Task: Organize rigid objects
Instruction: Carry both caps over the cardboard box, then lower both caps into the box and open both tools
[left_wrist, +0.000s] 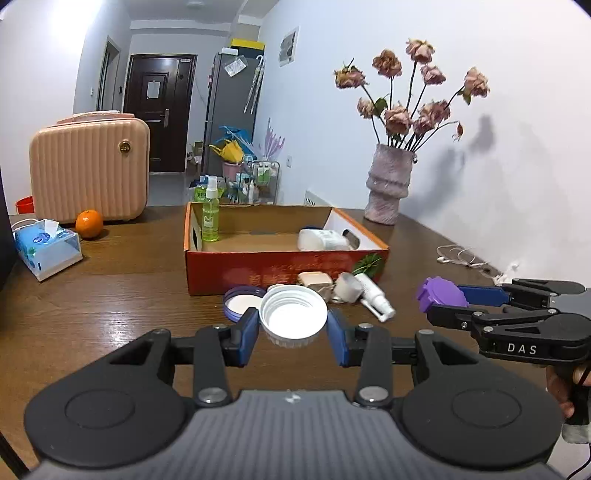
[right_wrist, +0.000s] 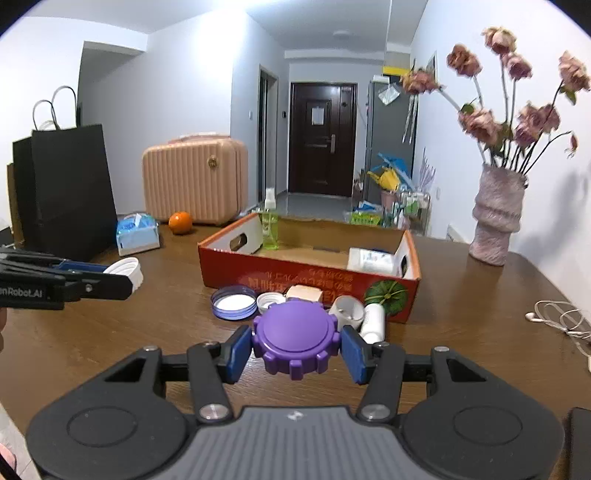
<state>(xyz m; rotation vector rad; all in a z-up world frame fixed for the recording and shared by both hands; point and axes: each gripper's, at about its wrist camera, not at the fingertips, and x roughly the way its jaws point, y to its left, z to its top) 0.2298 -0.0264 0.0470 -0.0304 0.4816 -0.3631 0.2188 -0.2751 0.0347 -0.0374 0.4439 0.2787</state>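
Observation:
My left gripper (left_wrist: 292, 326) is shut on a white ribbed cap (left_wrist: 293, 316), held above the table, hollow side up. My right gripper (right_wrist: 295, 347) is shut on a purple notched lid (right_wrist: 294, 336), also lifted; in the left wrist view it shows at the right (left_wrist: 439, 293). Ahead stands an open red cardboard box (left_wrist: 284, 266) with a green spray bottle (left_wrist: 210, 218) upright and a white bottle (left_wrist: 323, 240) lying inside. In front of the box lie a blue-rimmed lid (left_wrist: 242, 302), a beige case (left_wrist: 314, 282), a white cup-shaped cap (left_wrist: 347, 286) and a small white spray bottle (left_wrist: 375, 295).
On the wooden table stand a vase of dried roses (left_wrist: 389, 184) at the back right, a pink case (left_wrist: 88, 171), an orange (left_wrist: 88, 223) and a tissue pack (left_wrist: 46, 245) at the left. A black paper bag (right_wrist: 70, 188) stands far left. White earphones (right_wrist: 557, 319) lie near the wall.

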